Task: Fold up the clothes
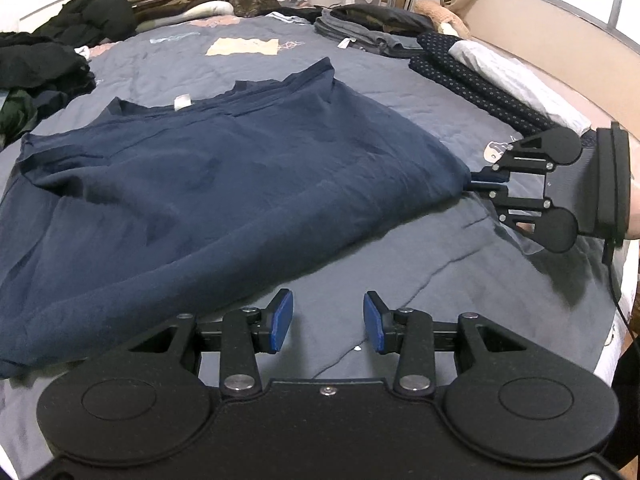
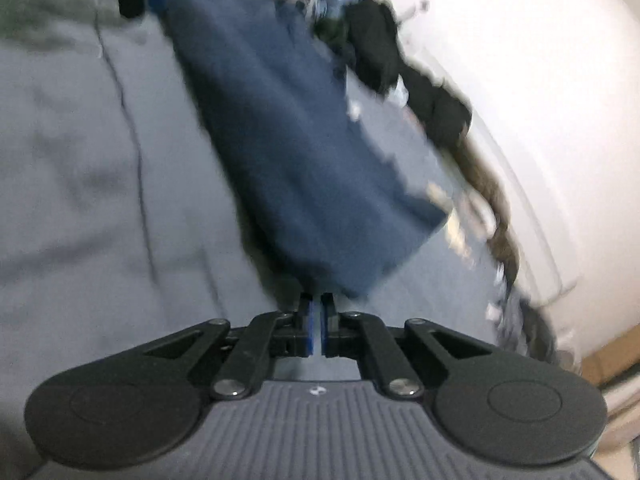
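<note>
Now navy shirt (image 1: 208, 184) spread on grey-blue bed (image 1: 400, 280), collar toward 12 o'clock, white tag showing. Right claw (image 1: 486, 186) at 3 o'clock of shirt — clenched on its corner, cloth pulled taut there. Left claw (image 1: 328, 326) at 6 o'clock, pads wide apart, holding nothing, just beside hem. Right wrist view blurred — claw (image 2: 319, 328) pinching shirt edge. Folded clothes stack (image 1: 368, 28) at 1 o'clock, dark pile (image 1: 44, 64) at 10.
</note>
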The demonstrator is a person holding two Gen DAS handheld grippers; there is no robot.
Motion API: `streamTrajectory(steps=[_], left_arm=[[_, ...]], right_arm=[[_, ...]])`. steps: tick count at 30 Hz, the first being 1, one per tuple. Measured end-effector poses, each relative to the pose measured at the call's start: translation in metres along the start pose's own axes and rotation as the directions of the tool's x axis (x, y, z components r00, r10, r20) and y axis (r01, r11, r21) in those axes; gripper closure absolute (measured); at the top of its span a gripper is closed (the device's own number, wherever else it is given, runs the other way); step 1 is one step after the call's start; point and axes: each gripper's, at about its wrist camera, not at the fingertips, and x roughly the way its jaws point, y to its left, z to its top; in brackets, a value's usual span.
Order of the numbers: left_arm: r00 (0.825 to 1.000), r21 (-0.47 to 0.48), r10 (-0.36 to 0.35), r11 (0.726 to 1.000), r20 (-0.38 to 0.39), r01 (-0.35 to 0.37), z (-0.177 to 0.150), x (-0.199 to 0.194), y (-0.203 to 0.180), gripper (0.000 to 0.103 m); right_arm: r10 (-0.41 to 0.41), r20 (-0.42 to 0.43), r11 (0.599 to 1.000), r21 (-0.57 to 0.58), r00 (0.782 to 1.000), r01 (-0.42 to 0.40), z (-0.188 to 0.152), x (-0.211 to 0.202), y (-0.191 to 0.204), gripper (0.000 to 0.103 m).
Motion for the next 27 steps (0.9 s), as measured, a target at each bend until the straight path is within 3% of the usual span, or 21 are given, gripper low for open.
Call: streamTrajectory(steps=[3, 5, 7, 9, 12, 13, 14, 16, 21, 24, 27], left_arm=[[1.0, -0.005, 0.003, 1.0, 0.005, -0.003, 0.001, -0.002, 0.002, 0.064], [1.0, -0.017, 0.004, 1.0, 0.013, -0.003, 0.001, -0.005, 0.003, 0.064], [1.0, -0.032, 0.005, 0.999, 0.023, -0.004, 0.001, -0.006, 0.005, 0.064], [0.999, -0.041, 0.014, 0.999, 0.032, -0.013, 0.001, -0.007, 0.006, 0.063], [0.997, -0.063, 0.051, 0.997, 0.059, -0.047, 0.001, -0.008, 0.008, 0.063], [0.996, -0.076, 0.063, 0.995, 0.069, -0.057, 0.001, -0.009, 0.01, 0.063], [0.994, -0.094, 0.073, 0.994, 0.082, -0.065, 0.002, -0.01, 0.013, 0.063], [0.99, -0.137, 0.089, 0.988, 0.109, -0.074, 0.003, -0.014, 0.021, 0.063], [0.983, -0.242, 0.136, 0.965, 0.125, -0.103, 0.005, -0.021, 0.042, 0.063], [0.979, -0.276, 0.155, 0.955, 0.135, -0.113, 0.006, -0.03, 0.055, 0.063], [0.969, -0.295, 0.185, 0.946, 0.166, -0.13, 0.012, -0.045, 0.071, 0.059]], right_arm=[[0.018, -0.038, 0.97, 0.245, 0.999, -0.008, -0.008, -0.004, -0.028, 0.095], [0.006, -0.014, 0.89, 0.456, 1.0, 0.001, -0.011, -0.014, -0.056, 0.092], [-0.005, 0.063, 0.757, 0.652, 0.998, -0.038, -0.01, -0.026, -0.078, 0.079], [-0.017, 0.143, 0.591, 0.8, 0.99, -0.106, -0.009, -0.035, -0.094, 0.052], [0.031, 0.313, 0.394, 0.869, 0.949, -0.299, -0.004, -0.027, -0.094, 0.048], [0.039, 0.348, 0.344, 0.876, 0.937, -0.339, -0.001, -0.023, -0.092, 0.048], [0.048, 0.358, 0.32, 0.879, 0.933, -0.354, 0.003, -0.016, -0.087, 0.048], [0.079, 0.361, 0.297, 0.881, 0.929, -0.368, 0.01, -0.001, -0.077, 0.047], [0.146, 0.247, 0.387, 0.877, 0.958, -0.284, 0.016, 0.027, -0.058, 0.048], [0.168, 0.178, 0.414, 0.88, 0.97, -0.233, 0.016, 0.03, -0.054, 0.048], [0.135, 0.178, 0.426, 0.878, 0.975, -0.219, 0.022, 0.02, -0.065, 0.047]])
